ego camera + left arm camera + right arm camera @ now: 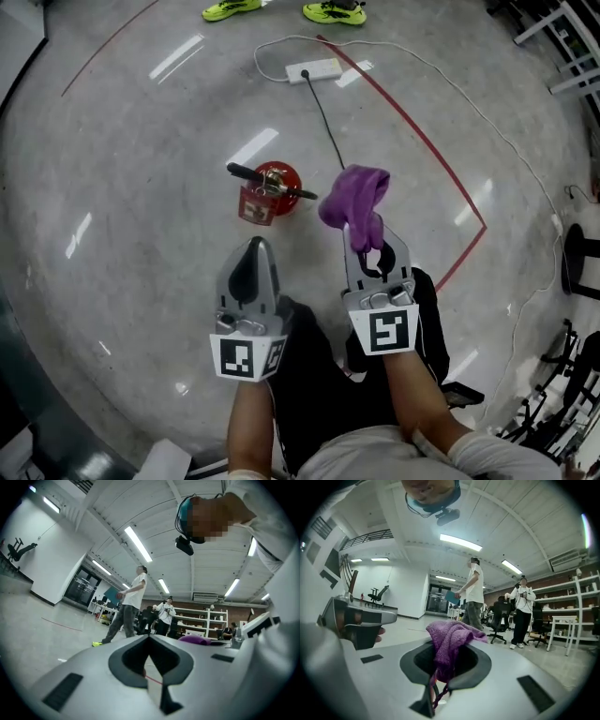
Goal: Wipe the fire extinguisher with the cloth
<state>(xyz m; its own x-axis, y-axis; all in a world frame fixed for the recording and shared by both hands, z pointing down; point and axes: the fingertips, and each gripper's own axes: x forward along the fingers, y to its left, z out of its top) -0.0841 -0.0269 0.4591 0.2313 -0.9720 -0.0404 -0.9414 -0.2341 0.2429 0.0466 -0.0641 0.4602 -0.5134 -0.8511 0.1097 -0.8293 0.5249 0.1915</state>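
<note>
right gripper (367, 249) clamped on purple cloth (354, 195) (soft, limp) | left gripper (251, 255) closed, empty | fire extinguisher (272, 192) probably heavy, smooth; brace near top

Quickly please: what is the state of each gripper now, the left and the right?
Left gripper: closed, holding nothing.
Right gripper: closed on the purple cloth.

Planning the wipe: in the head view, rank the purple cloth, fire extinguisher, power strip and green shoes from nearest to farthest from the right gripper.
1. purple cloth, clamped in the right gripper
2. fire extinguisher, on the floor, ahead-left
3. power strip, farther ahead
4. green shoes, top edge
</note>
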